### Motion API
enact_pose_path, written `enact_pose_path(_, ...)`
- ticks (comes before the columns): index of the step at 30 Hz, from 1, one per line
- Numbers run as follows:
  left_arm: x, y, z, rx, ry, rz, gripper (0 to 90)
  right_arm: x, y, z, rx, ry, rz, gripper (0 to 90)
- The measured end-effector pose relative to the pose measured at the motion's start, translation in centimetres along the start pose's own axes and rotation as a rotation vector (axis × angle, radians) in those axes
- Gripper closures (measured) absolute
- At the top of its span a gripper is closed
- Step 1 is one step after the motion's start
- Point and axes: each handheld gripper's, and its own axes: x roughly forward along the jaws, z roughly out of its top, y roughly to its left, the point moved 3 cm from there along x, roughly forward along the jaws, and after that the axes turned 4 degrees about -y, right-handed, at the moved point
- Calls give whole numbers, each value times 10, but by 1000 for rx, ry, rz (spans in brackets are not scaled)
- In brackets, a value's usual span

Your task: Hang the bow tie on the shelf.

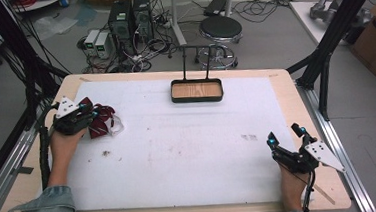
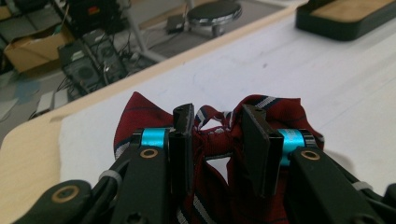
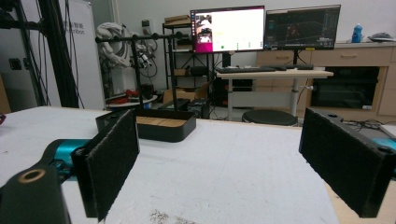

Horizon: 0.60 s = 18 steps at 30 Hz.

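- Dark red bow tie (image 2: 219, 140) with white and dark stripes, crumpled, seen at the table's left edge.
- Its middle is pinched between the jaws of the left gripper (image 2: 219, 140), wings spread to both sides.
- Right gripper (image 3: 233, 163) is held wide open, nothing gripped, well apart from the tie.

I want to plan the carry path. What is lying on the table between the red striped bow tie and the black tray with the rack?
Nothing: in the high view the white mat is bare between the bow tie, held by the left gripper, and the black tray.
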Motion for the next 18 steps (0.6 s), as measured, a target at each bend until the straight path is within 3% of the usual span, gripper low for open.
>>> enact_pose_path(5,-6,-5,12,3,-70,-25,653,0,0,0,1,0,0,112)
enact_pose_path(18,-14,-26,45,11,-250,-148,653,0,0,0,-3,0,2,112)
